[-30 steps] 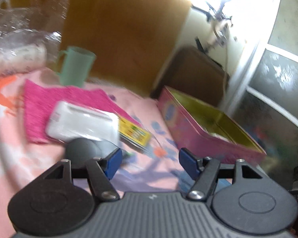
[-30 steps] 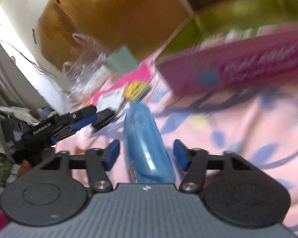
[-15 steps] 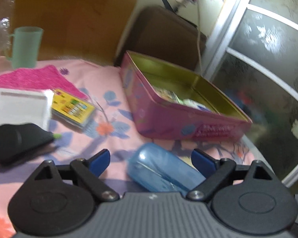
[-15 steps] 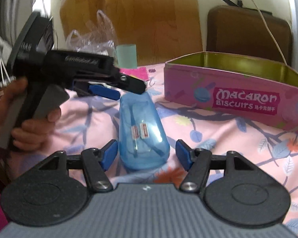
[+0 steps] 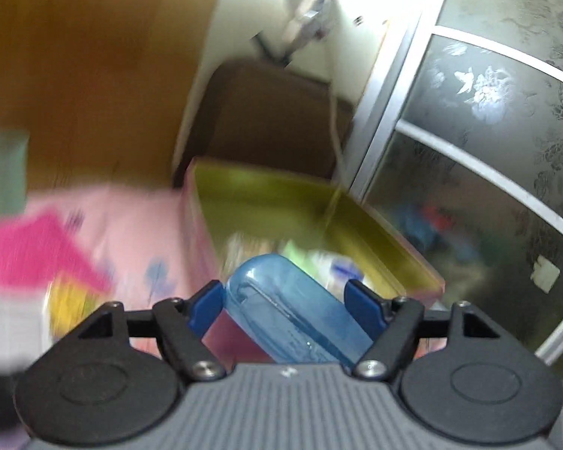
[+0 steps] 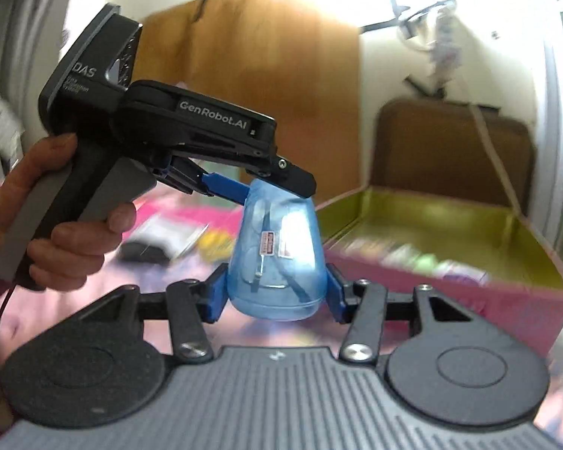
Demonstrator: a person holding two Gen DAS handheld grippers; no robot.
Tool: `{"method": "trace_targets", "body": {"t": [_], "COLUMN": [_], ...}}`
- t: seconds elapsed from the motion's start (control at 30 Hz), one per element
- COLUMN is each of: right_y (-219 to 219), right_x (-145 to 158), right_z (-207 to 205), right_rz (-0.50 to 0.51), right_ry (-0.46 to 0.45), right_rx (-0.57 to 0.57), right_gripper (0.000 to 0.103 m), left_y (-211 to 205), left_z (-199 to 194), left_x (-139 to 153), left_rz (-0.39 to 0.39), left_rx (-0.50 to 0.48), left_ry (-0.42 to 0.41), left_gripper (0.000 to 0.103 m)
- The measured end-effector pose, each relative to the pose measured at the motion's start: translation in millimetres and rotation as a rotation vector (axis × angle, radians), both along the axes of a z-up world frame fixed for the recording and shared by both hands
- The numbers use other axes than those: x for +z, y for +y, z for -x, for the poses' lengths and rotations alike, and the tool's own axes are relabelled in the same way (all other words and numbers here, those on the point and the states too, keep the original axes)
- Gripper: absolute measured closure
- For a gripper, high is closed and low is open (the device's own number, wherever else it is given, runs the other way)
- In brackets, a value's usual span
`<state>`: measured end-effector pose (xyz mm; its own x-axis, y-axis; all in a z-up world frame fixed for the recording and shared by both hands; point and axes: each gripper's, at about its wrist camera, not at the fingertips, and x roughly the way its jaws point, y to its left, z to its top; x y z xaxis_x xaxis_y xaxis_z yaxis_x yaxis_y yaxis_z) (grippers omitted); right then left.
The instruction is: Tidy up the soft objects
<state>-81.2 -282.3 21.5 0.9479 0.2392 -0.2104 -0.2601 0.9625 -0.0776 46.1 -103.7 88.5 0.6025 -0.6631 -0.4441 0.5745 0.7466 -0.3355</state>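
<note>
A translucent blue case [image 6: 277,258] hangs in the air in front of the open pink biscuit tin [image 6: 431,300], held at both ends. My right gripper [image 6: 277,292] is closing on its near rounded end, with both blue pads against its sides. My left gripper [image 6: 270,187], held by a person's hand [image 6: 67,255], clamps the far end from above. In the left wrist view the case [image 5: 292,300] fills the gap of the left gripper [image 5: 285,305], whose jaws are closing, over the near wall of the tin [image 5: 266,183]. Blurred items lie inside the tin.
On the pink floral cloth [image 5: 131,232] to the left lie a magenta towel [image 5: 30,251], a white box [image 5: 7,322], a yellow pack [image 5: 67,300] and a black object [image 6: 142,251]. A green cup [image 5: 3,172] stands at the back. A brown chair back [image 6: 454,150] rises behind the tin.
The blue case lay on the cloth with both grippers open around it; both have now narrowed onto it and lifted it, and the left hand has swung up towards the tin.
</note>
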Motion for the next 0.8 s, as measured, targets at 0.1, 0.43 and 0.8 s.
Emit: {"method": "trace_targets", "body": {"t": [0.1, 0.43, 0.8], "right_y": [-15, -78, -63], "right_x": [20, 21, 10], "right_z": [-26, -130, -109], "right_rz": [0.052, 0.1, 0.045], "right_ry": [-0.048, 0.16, 0.067], "right_rx": [-0.067, -0.229, -0.308], "right_gripper": [0.048, 0.048, 0.046], "left_y": [-32, -142, -109], "left_z": [-35, -149, -121], "left_x": [21, -17, -12], "left_rz": [-0.007, -0.081, -0.056], "left_rx": [-0.035, -0.049, 0.007], "left_ry": [-0.051, 0.112, 0.075], "left_gripper": [0.029, 0.028, 0.028]}}
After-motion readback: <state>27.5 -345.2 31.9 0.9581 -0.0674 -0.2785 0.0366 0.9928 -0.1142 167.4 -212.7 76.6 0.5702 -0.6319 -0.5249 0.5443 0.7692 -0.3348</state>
